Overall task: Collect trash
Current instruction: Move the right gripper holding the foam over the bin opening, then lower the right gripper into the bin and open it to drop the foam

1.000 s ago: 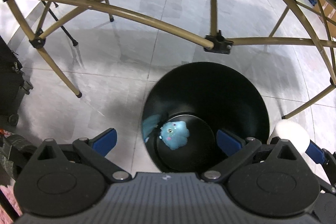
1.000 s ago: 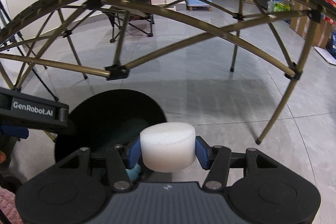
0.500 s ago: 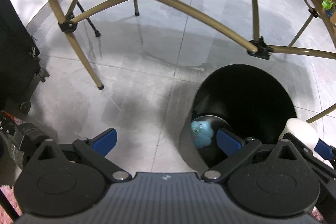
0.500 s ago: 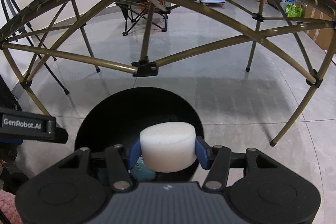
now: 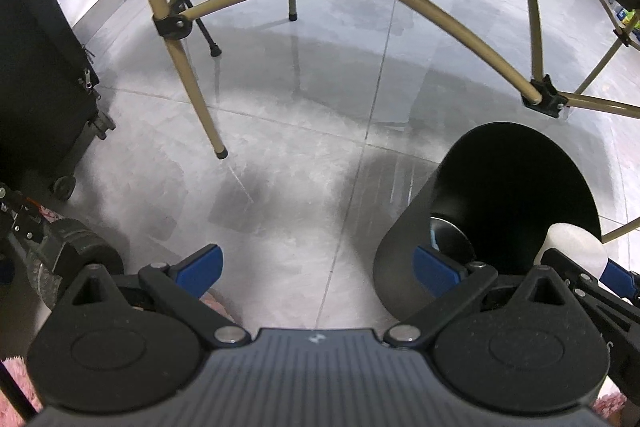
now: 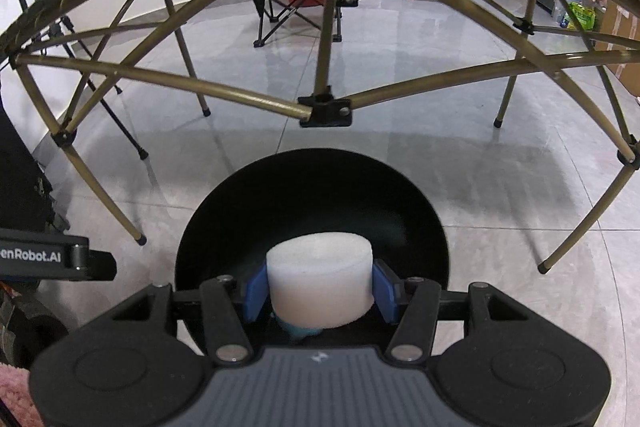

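Note:
A round black trash bin (image 6: 312,211) stands on the grey tiled floor under a folding table frame. My right gripper (image 6: 320,287) is shut on a white foam cylinder (image 6: 320,283) and holds it over the bin's opening. A bit of light blue trash (image 6: 300,331) shows in the bin below the foam. In the left wrist view the bin (image 5: 500,195) is at the right, with the foam cylinder (image 5: 572,247) at its right rim. My left gripper (image 5: 316,267) is open and empty, above the floor to the left of the bin.
Gold table legs and crossbars (image 6: 324,107) arch over and around the bin. A black wheeled case (image 5: 36,87) stands at the left. A folding chair (image 6: 288,7) sits further back. Pink carpet (image 5: 12,367) shows at the near edge.
My left gripper has swung left, away from above the bin, so the bin now sits at its right. My right gripper has moved further over the bin with the foam.

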Action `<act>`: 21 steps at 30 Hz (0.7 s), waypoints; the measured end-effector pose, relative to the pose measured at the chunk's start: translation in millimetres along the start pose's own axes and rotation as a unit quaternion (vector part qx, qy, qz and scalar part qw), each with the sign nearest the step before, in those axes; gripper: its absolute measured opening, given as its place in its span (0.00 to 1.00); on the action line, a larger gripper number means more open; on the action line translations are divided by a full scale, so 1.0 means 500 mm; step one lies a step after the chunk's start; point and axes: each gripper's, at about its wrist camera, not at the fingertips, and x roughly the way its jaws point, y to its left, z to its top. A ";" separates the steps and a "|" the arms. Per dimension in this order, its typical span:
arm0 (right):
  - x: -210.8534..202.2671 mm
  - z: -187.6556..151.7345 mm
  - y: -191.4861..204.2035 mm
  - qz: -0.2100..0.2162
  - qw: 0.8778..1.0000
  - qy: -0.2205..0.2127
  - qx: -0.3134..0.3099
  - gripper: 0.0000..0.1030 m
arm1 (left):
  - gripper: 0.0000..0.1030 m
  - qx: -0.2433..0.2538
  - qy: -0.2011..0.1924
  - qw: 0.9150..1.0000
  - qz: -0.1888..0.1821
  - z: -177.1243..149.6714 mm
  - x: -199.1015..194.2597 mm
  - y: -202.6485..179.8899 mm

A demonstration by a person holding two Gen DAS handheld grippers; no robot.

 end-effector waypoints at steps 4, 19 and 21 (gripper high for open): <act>0.011 0.000 0.013 0.000 1.000 0.006 -0.005 0.52 | 1.00 -0.002 0.001 1.000 0.001 -0.004 0.002 0.012; 0.028 -0.003 0.029 0.000 1.000 0.017 -0.011 0.52 | 1.00 -0.003 0.001 1.000 -0.005 -0.007 -0.001 0.021; 0.029 -0.003 0.028 0.000 1.000 0.017 -0.011 0.52 | 1.00 -0.002 0.001 1.000 -0.005 -0.007 -0.001 0.021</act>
